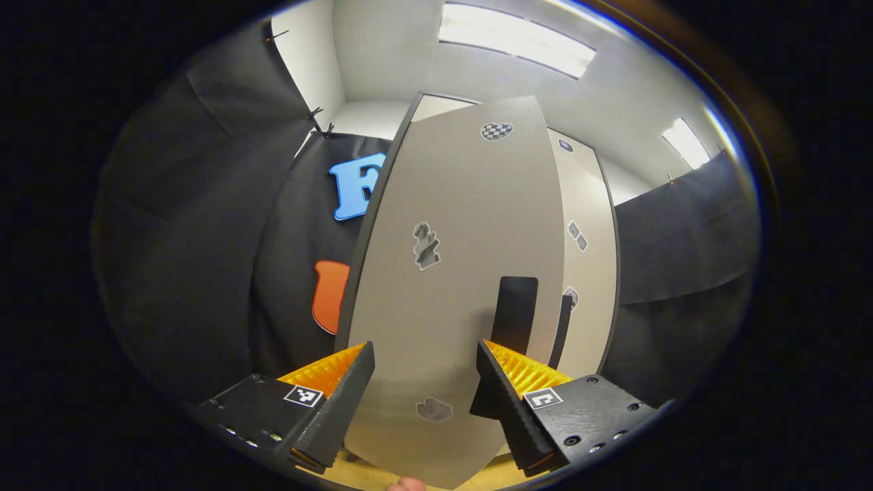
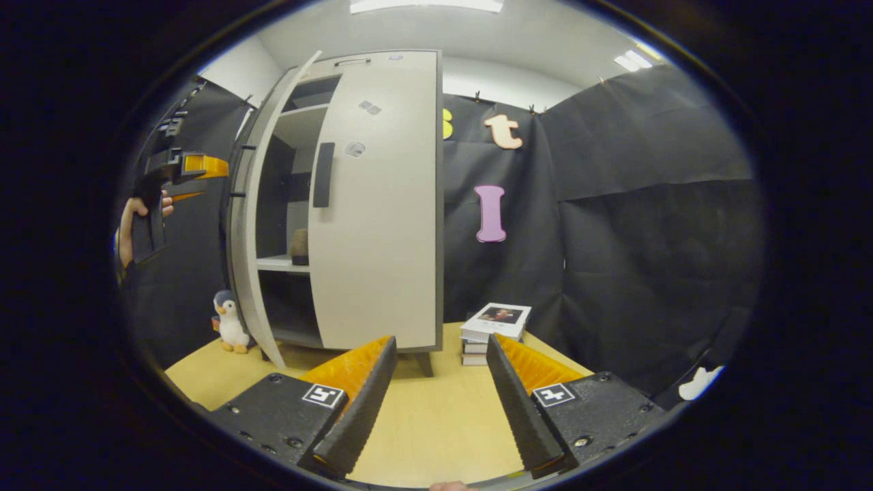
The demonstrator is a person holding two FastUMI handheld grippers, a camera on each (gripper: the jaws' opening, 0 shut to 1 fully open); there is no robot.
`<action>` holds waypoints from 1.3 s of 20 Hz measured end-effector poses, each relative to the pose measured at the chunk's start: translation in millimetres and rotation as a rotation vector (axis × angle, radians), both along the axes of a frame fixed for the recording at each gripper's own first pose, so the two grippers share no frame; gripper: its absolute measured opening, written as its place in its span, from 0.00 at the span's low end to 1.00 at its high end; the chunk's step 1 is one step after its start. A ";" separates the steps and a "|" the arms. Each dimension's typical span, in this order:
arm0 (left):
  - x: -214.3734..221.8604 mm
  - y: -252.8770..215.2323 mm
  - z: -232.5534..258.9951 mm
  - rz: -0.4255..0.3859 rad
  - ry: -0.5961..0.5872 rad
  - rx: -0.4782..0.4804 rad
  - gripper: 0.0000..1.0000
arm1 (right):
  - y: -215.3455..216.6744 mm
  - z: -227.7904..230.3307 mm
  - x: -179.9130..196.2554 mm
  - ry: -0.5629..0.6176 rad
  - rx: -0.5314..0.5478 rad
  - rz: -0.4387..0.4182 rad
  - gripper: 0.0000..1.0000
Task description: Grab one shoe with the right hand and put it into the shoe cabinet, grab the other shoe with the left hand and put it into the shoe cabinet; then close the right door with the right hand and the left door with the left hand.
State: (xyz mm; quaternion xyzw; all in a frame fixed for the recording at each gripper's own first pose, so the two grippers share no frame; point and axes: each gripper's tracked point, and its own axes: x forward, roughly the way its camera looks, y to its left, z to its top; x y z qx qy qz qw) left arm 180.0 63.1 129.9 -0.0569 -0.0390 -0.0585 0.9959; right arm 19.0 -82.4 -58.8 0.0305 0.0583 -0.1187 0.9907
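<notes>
Both jaws wide apart, empty; left door (image 1: 450,286) faces left gripper (image 1: 426,382), ajar.

The tall flat-fronted shoe cabinet (image 2: 382,225) was pale grey, with black slab handles (image 2: 323,174) and a dark interior. Its left door (image 1: 457,273) was the same pale grey and carried a small black-and-white checkered sticker (image 1: 496,131). The ribbed gripper fingers (image 2: 354,372) were orange inside and black outside, with black-and-white square markers. The wooden tabletop (image 2: 436,416) was light yellow. The plush penguin toy (image 2: 230,322) was white and grey-blue with orange feet. The stacked books (image 2: 492,326) were mostly white.
</notes>
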 end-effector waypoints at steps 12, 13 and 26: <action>-49.8 0.0 8.6 0.035 -0.022 0.056 0.91 | 5.1 7.5 6.7 -0.007 0.020 0.027 0.86; -60.6 -2.8 1.5 0.033 -0.013 0.061 0.91 | 9.7 9.1 8.5 -0.010 0.018 0.042 0.86; -145.2 -70.2 -133.5 -0.013 0.129 0.122 0.92 | 66.2 4.6 11.3 0.008 0.017 0.196 0.86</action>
